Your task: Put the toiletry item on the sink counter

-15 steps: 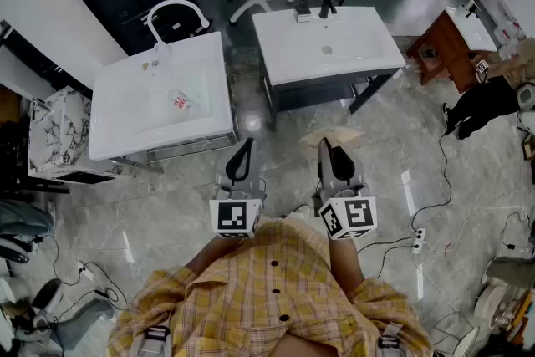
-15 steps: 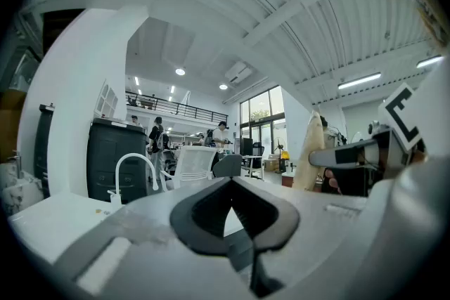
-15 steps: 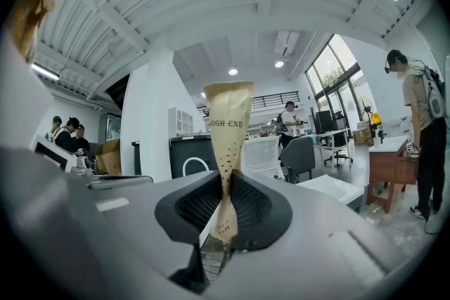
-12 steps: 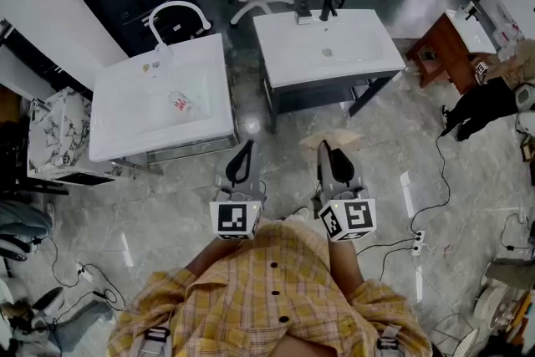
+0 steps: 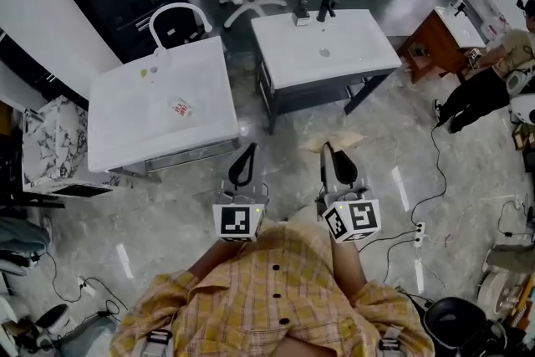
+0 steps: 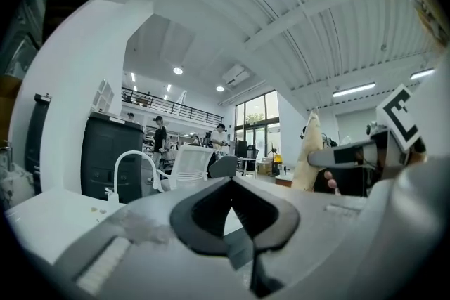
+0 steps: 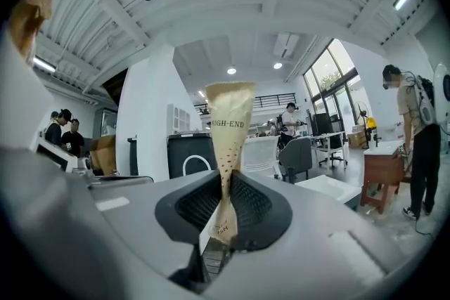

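Open marble floor up to the near edges of two white sink counters, both grippers by the chest, pointing forward – right gripper fingers clenched on tan sachet, left gripper fingers closed, empty.

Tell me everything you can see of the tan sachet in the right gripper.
The sachet is flat, tan and paper-like, with small dark dots and dark print reading HIGH-END near its wide top. It stands upright in the right gripper, whose ribbed black pads pinch its narrow lower part. Nothing else touches it.
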A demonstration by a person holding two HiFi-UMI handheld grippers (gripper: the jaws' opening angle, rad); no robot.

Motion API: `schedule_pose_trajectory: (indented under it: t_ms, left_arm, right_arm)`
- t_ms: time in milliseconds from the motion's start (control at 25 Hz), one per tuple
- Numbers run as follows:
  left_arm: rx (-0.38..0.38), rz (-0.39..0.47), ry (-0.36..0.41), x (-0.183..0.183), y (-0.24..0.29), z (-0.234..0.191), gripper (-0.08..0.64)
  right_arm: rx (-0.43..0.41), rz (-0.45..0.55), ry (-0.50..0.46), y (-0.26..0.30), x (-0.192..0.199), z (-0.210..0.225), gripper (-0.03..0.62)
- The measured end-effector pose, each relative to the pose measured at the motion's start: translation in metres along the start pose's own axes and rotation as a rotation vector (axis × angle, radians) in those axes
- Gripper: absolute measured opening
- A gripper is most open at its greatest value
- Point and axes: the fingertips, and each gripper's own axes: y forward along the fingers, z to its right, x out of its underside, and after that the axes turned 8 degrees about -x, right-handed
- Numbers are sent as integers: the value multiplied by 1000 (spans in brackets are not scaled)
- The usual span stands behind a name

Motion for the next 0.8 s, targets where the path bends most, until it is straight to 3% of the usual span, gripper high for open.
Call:
schedule_pose_trajectory:
  t_ms: [360, 800]
  left_arm:
    - [19, -14, 11, 15, 2, -21, 0]
    - [-59, -76, 51, 31, 93, -34, 0]
  right_arm:
    - [15, -31, 11, 12, 10, -16, 44]
    - [-92, -64, 55, 107, 22, 43, 44]
